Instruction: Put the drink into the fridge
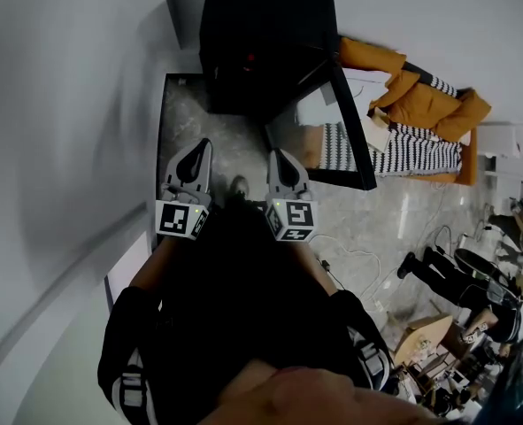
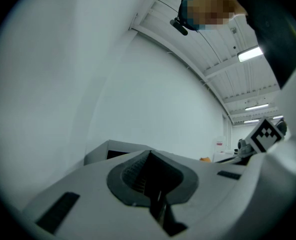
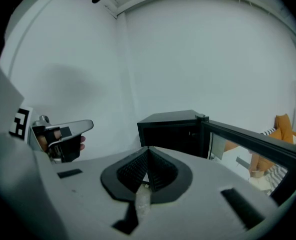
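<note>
The black mini fridge (image 1: pixel 265 42) stands on the floor ahead of me with its glass door (image 1: pixel 336 135) swung open to the right. I hold both grippers side by side, pointing at it. My left gripper (image 1: pixel 205 143) is shut with nothing in it, and its jaws meet tip to tip (image 2: pixel 149 153). My right gripper (image 1: pixel 273 152) is shut and empty too (image 3: pixel 148 149). In the right gripper view the fridge (image 3: pixel 170 131) and its open door (image 3: pixel 253 144) lie just ahead, with the left gripper (image 3: pixel 62 134) to the left. No drink shows in any view.
A white wall (image 1: pixel 57 122) runs along the left. An orange sofa with a striped blanket (image 1: pixel 420 104) sits to the right of the fridge. Cables (image 1: pixel 349 259) lie on the marbled floor, and cluttered gear (image 1: pixel 456 326) fills the lower right.
</note>
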